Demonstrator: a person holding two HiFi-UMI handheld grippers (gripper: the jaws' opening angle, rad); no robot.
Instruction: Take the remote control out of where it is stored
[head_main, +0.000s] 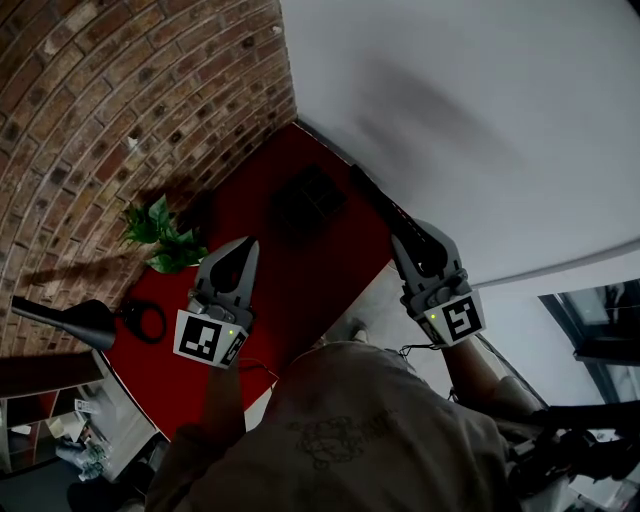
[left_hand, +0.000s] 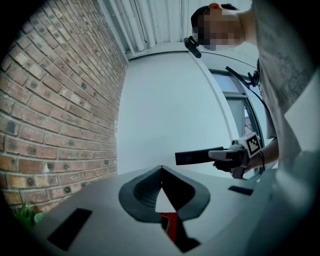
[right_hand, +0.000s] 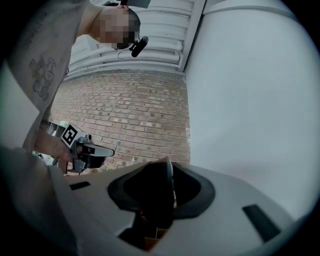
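In the head view my right gripper (head_main: 412, 240) is shut on a long black remote control (head_main: 375, 195), which sticks out past the jaws over the far edge of a red tabletop (head_main: 300, 270). From the left gripper view the remote (left_hand: 192, 157) lies level in that right gripper (left_hand: 220, 155), clear of any surface. It fills the right gripper view as a dark end (right_hand: 156, 195) between the jaws of the right gripper (right_hand: 167, 167). My left gripper (head_main: 245, 245) hovers over the red top with its jaw tips together and nothing in them, as its own view shows (left_hand: 161, 170).
A green plant (head_main: 160, 235) stands at the red top's left edge by a brick wall (head_main: 120, 100). A black lamp (head_main: 70, 318) and a black cable loop (head_main: 148, 320) lie at the near left. A dark square patch (head_main: 310, 195) marks the tabletop. A white wall (head_main: 480, 110) is on the right.
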